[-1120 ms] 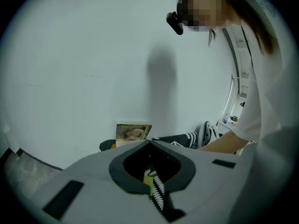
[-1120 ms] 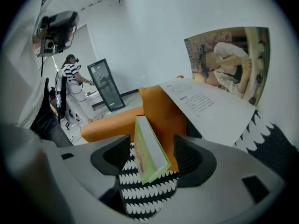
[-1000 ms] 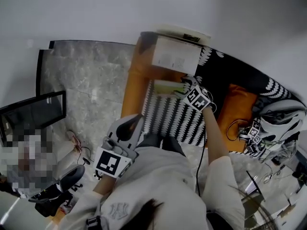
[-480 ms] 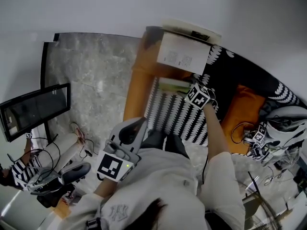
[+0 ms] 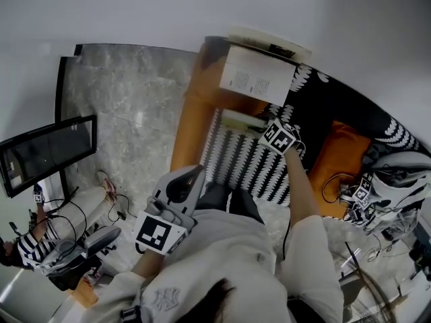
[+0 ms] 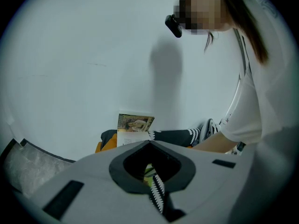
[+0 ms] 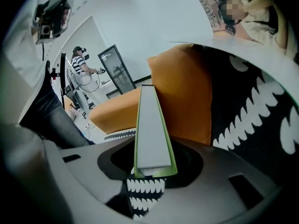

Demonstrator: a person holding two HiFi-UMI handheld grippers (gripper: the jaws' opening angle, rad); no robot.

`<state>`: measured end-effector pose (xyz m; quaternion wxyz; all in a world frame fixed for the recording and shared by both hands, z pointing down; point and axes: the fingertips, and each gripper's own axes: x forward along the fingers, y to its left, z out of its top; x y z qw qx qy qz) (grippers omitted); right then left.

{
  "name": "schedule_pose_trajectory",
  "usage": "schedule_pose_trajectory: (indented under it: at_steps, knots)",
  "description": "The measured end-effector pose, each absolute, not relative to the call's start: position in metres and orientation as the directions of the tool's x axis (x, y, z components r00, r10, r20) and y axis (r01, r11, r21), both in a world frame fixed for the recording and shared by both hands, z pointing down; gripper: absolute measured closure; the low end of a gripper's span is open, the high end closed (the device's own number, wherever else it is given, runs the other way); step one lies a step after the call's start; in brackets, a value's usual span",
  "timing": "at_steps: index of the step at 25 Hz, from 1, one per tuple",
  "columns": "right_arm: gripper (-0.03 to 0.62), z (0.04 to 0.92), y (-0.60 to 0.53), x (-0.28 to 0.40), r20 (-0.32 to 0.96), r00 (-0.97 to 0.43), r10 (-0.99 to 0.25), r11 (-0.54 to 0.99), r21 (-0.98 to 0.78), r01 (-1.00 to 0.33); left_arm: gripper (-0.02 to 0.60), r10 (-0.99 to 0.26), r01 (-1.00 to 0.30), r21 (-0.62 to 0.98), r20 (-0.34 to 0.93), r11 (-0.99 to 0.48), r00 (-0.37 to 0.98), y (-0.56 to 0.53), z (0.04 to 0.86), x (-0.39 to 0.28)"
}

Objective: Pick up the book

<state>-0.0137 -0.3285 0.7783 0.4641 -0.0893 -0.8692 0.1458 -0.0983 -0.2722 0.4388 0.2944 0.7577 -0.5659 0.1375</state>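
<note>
Book (image 7: 150,125): being pinched edge-on by right gripper (image 7: 148,174), jaws just closing onto it, covers hardly showing; left gripper (image 6: 154,183) hanging empty, jaws together

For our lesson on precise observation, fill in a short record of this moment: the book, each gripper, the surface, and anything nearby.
target: green book, on the patterned cover
right hand: right gripper, jaws have just been closing, now pressing on the green book's two covers
left hand: left gripper, jaws together, nothing between them, held by the lap
beside target: orange cushion
also present: open book propped against the wall
task status: book gripped; whether it has been lifted cannot be told
</note>
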Motion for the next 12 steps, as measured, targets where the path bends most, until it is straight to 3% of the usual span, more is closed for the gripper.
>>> schedule_pose_trajectory:
  at_steps: [6,12]
  knots:
    - [0.444,0.756,-0.323,-0.005,0.737,-0.625,0.258,0.903,-0.414,-0.116,0.572,-0.794,-0.931,0.306,0.506,-0.200,0.337,-0.271,0.432,-0.094]
    - [0.444,0.728,-0.330,0.018,0.705,-0.699,0.120,0.799,-0.487,-0.354,0.572,-0.817,-0.927,0.310,0.465,-0.213,0.343,-0.262,0.424,-0.096]
